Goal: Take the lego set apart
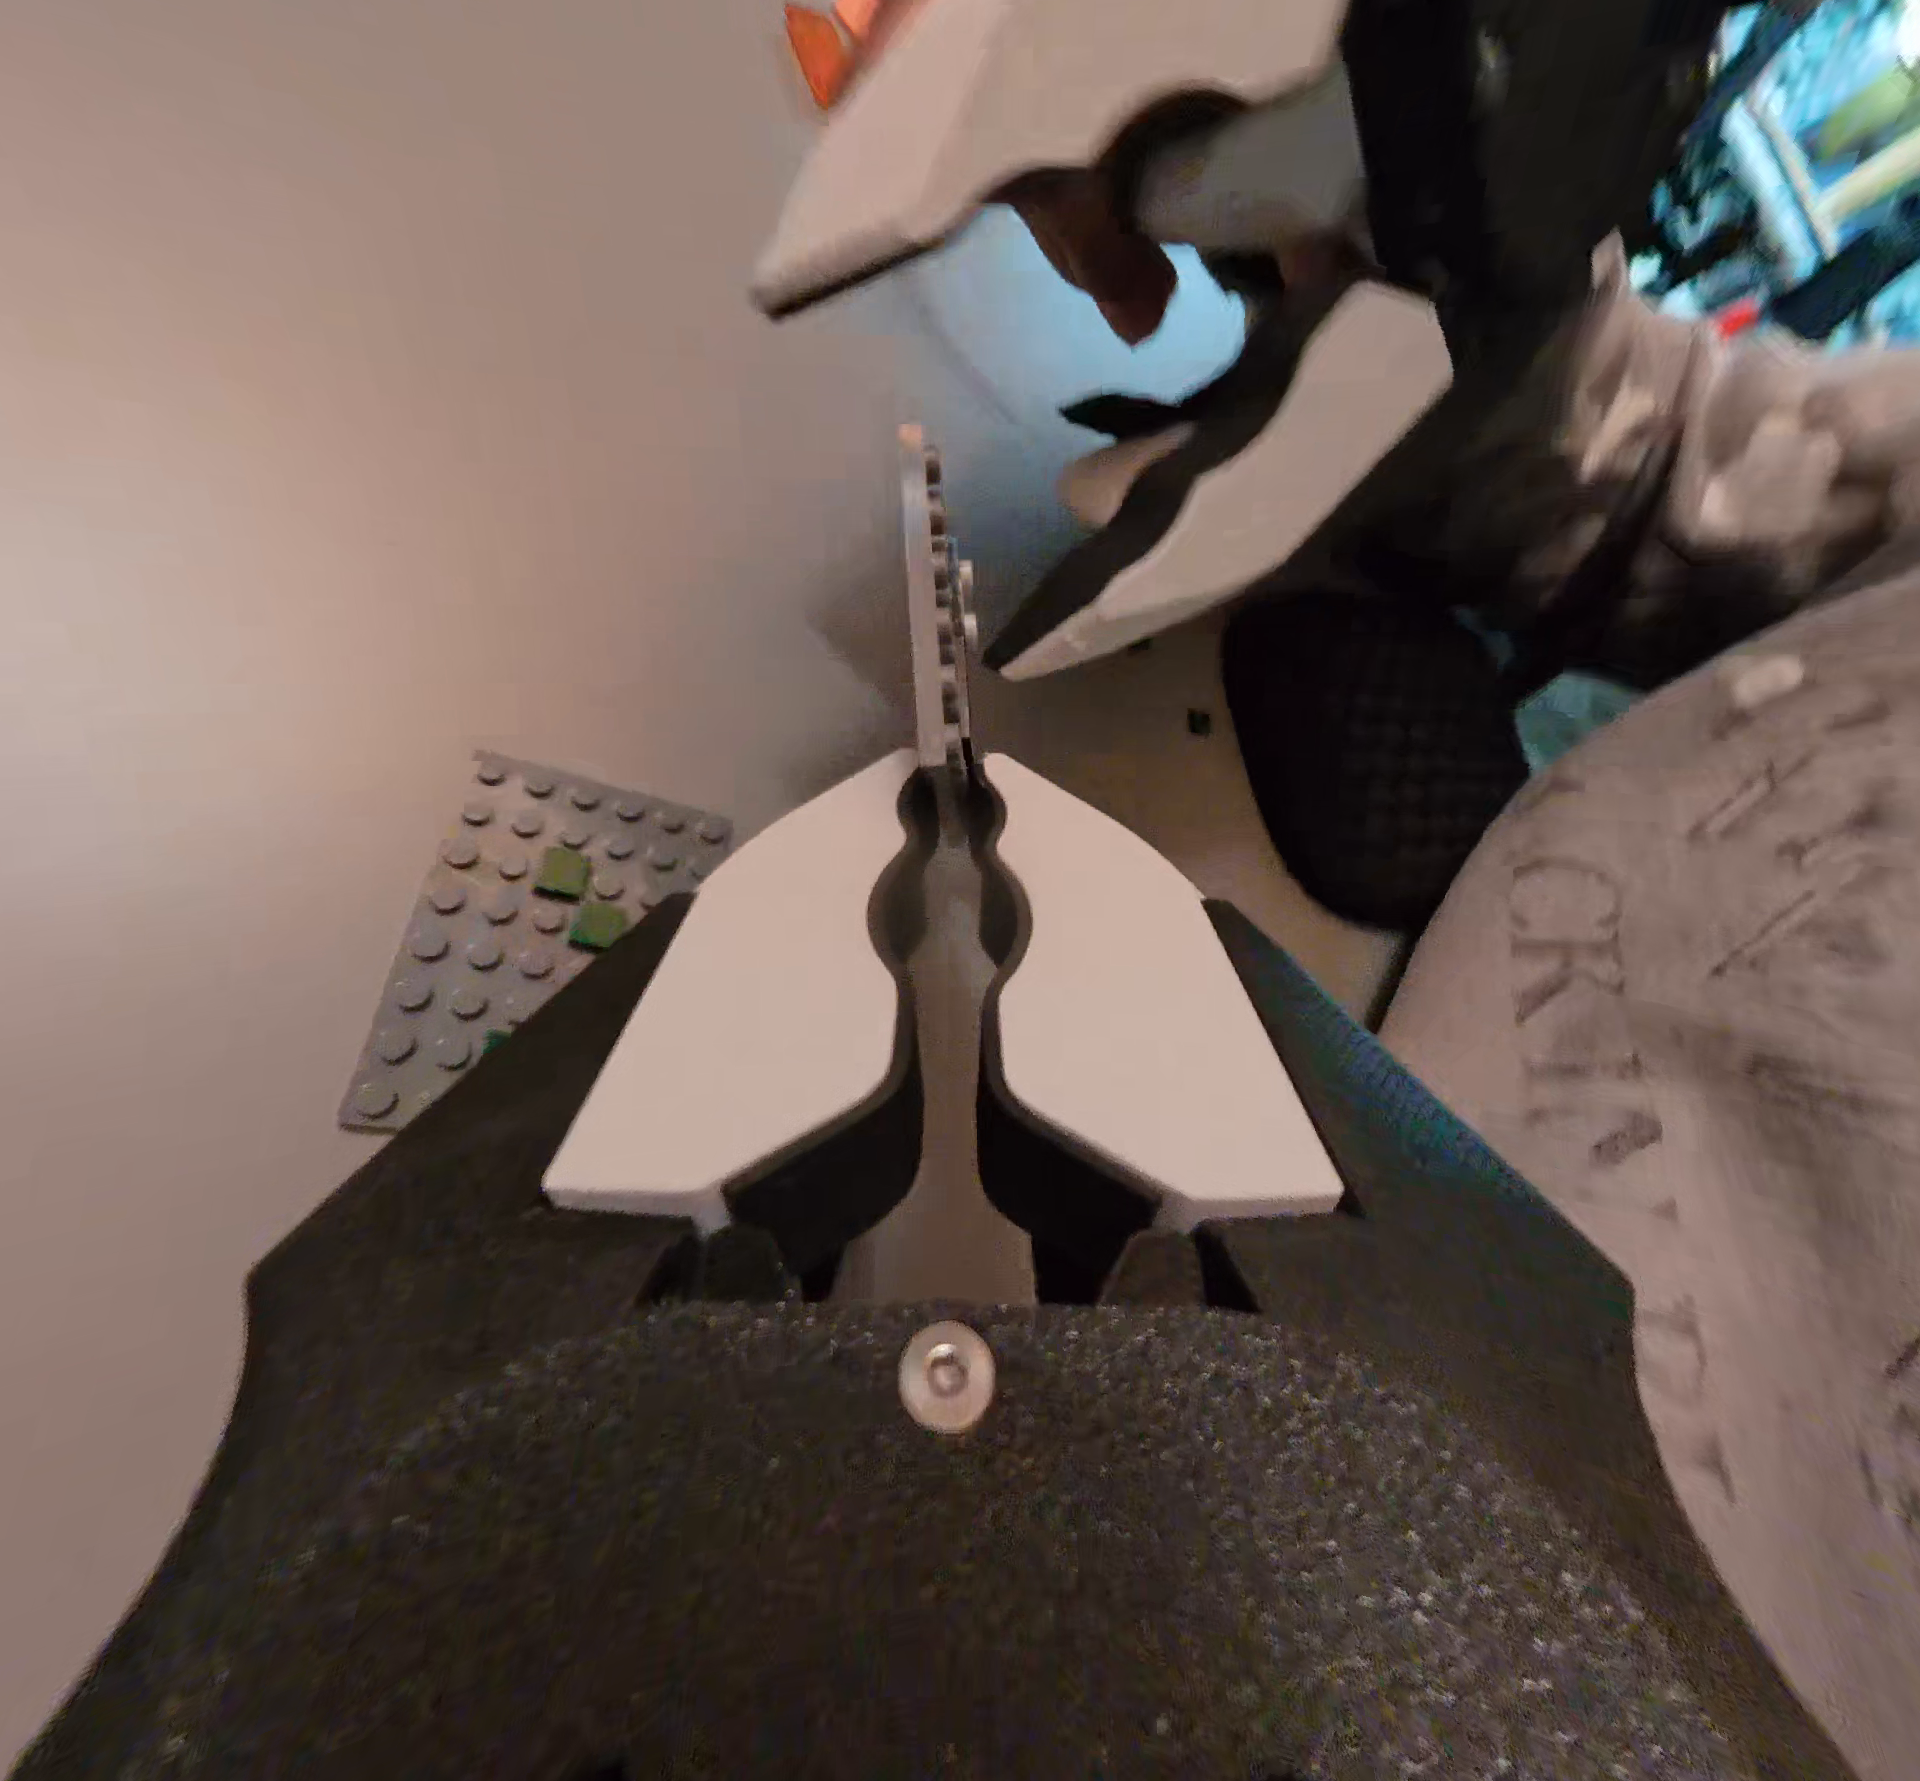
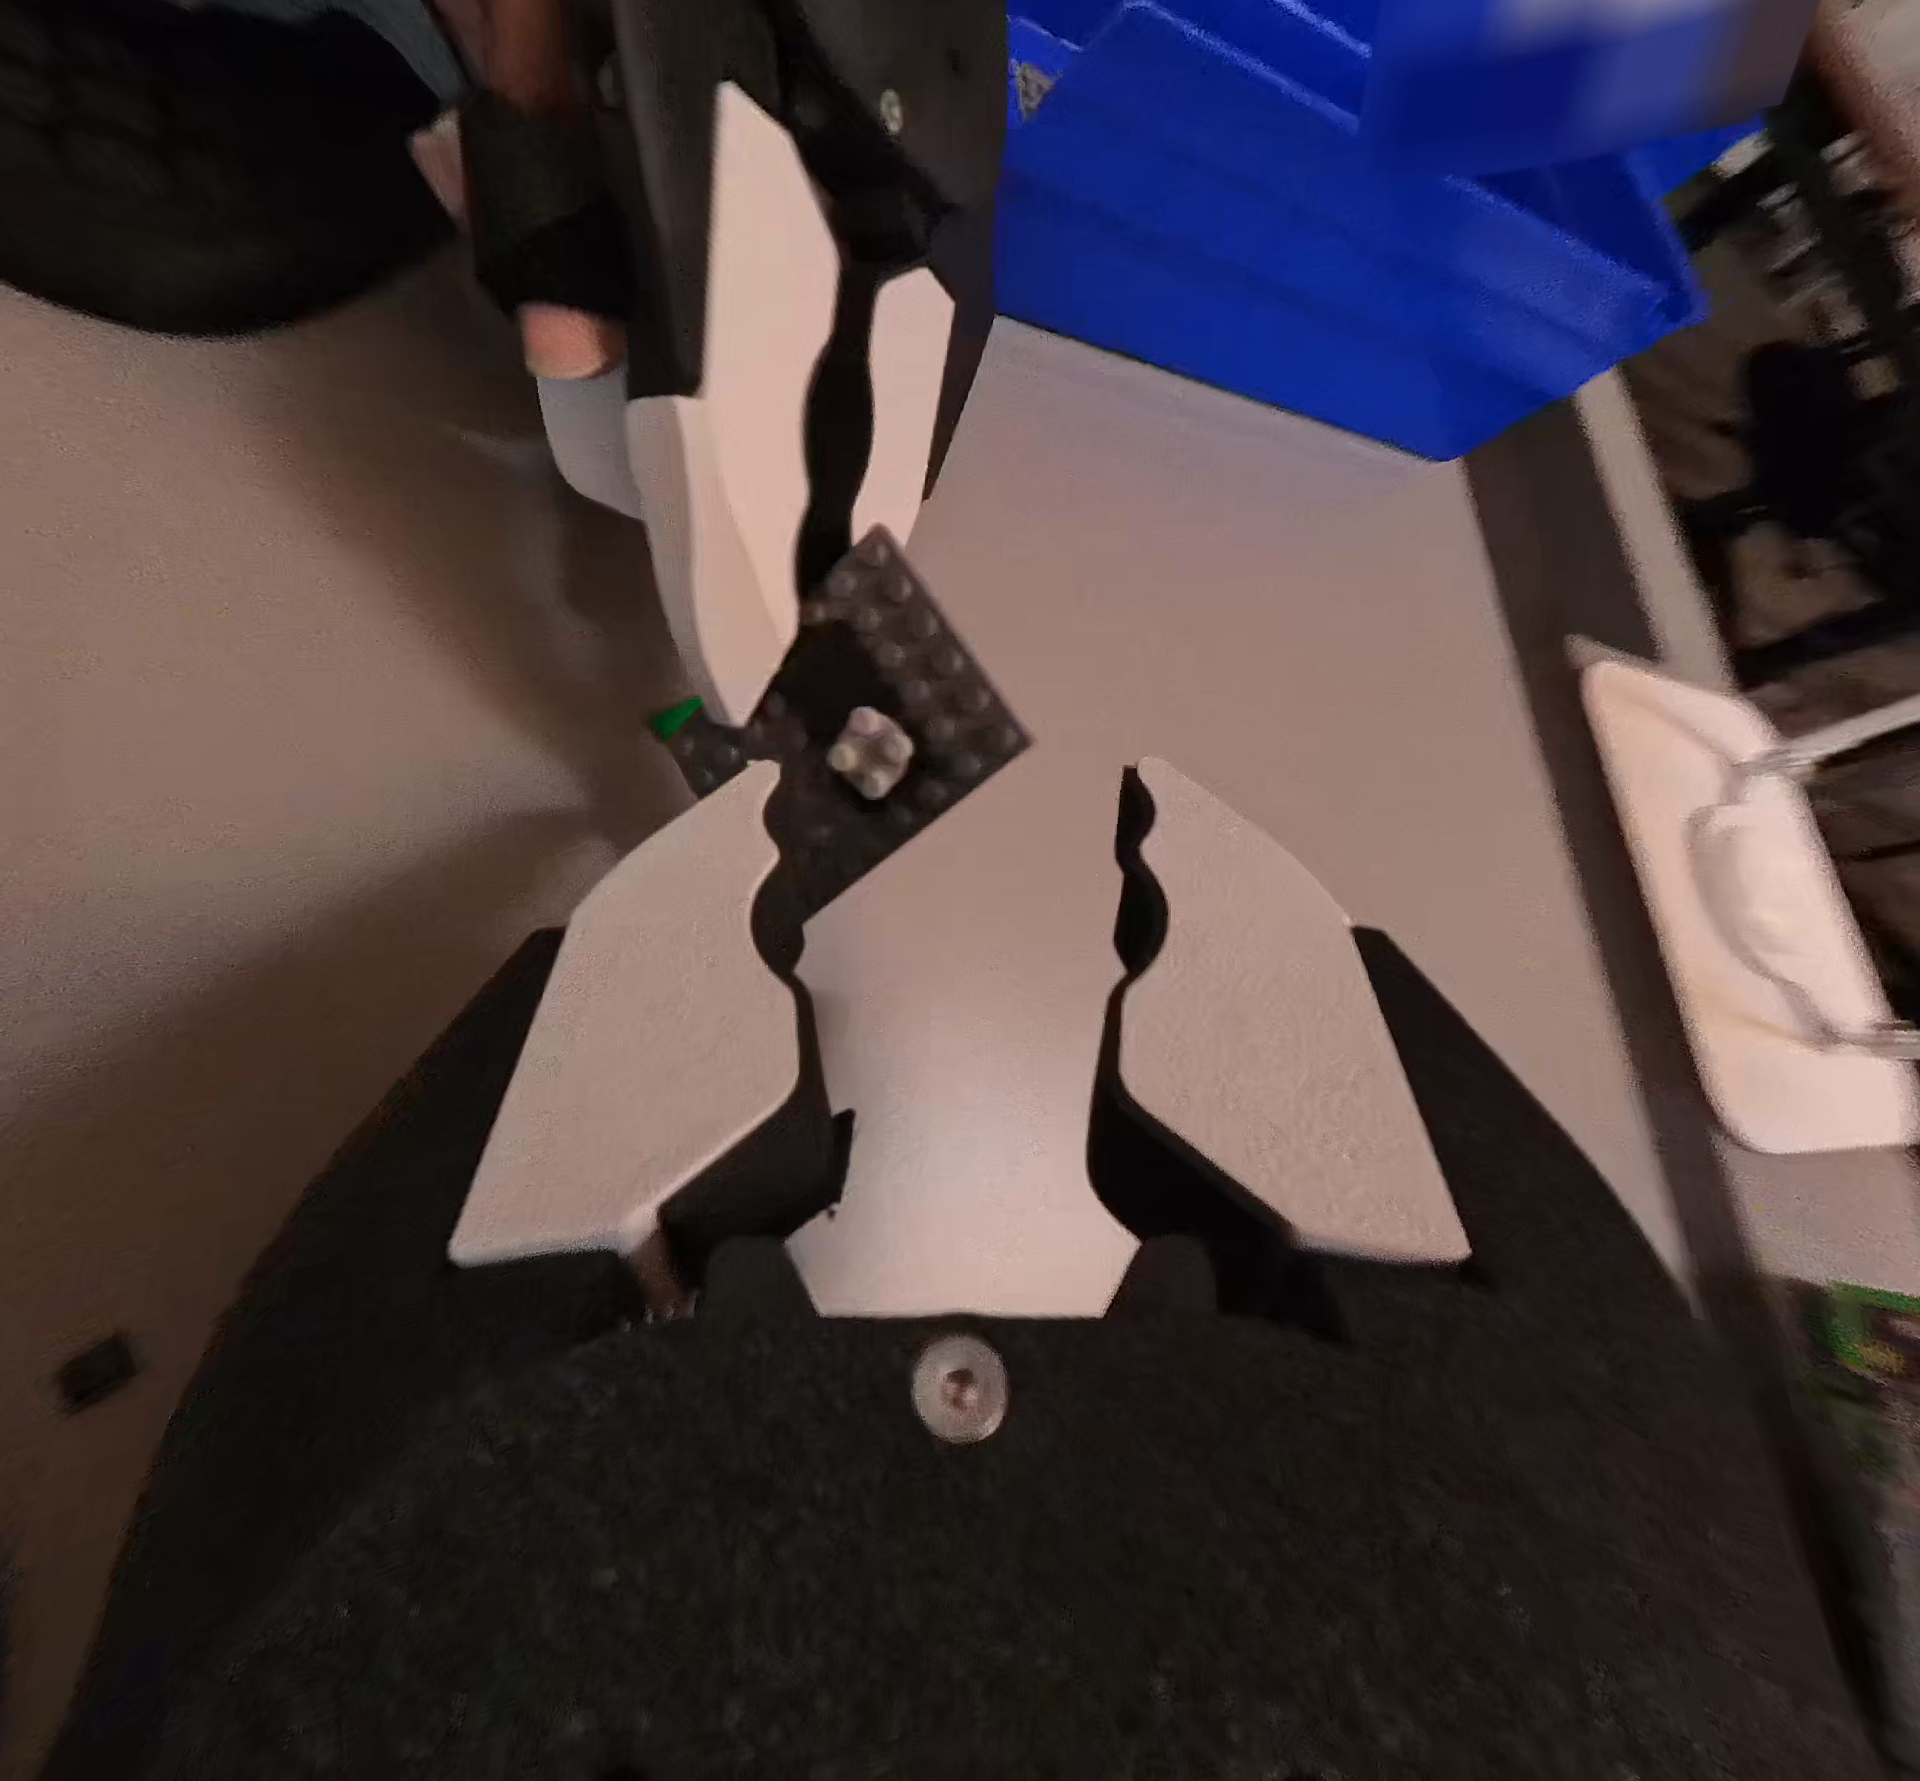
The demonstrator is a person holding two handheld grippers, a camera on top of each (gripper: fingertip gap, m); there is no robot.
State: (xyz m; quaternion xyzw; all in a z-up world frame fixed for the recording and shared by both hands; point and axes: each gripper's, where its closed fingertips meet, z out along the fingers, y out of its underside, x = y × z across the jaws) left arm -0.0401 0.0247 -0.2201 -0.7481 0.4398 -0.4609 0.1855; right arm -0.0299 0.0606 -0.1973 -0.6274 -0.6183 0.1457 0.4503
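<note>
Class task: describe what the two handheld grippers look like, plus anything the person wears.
Both the left gripper and the right gripper have grainy black bodies, a silver screw in the middle, and pale grey fingers with wavy, scalloped inner edges. The person's sleeve is grey.
</note>
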